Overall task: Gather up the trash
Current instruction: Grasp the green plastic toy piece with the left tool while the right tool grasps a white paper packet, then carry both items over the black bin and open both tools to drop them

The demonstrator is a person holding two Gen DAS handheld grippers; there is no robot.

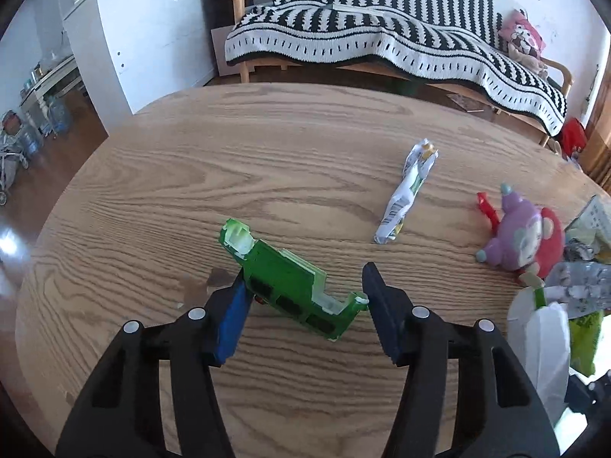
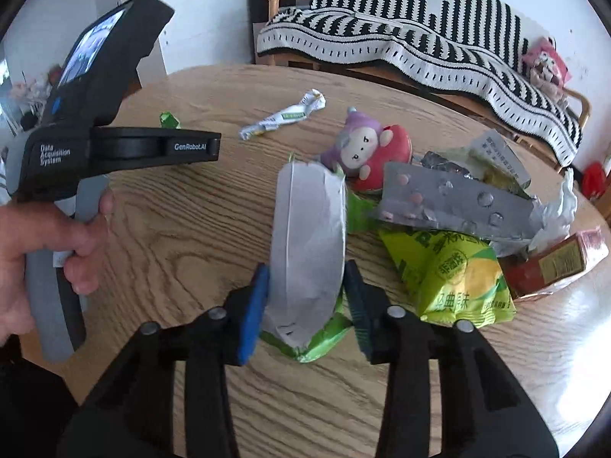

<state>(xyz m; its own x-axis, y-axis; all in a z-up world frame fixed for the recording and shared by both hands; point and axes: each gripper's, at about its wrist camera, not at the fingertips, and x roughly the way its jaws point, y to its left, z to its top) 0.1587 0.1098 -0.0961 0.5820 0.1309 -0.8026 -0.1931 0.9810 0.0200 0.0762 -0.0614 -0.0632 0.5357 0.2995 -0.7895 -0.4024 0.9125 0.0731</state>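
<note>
A green plastic piece (image 1: 282, 282) lies tilted on the wooden table (image 1: 191, 191). My left gripper (image 1: 305, 286) is shut on it, one pad pressing each end. The right gripper (image 2: 306, 267) is shut on a white wrapper with green edges (image 2: 309, 244), held upright just above the table; the same wrapper (image 1: 546, 343) shows at the right edge of the left wrist view. A crumpled white wrapper (image 1: 404, 194) (image 2: 282, 116) lies loose farther back. To the right is a pile: a silver blister pack (image 2: 450, 198), a yellow-green snack bag (image 2: 458, 278) and a red box (image 2: 553, 263).
A purple and red plush toy (image 2: 366, 149) (image 1: 523, 233) sits between the loose wrapper and the pile. A hand (image 2: 46, 236) holds the left gripper's body at the left of the right wrist view. Behind the table stand a sofa with a striped blanket (image 1: 382, 30) and a white cabinet (image 1: 145, 38).
</note>
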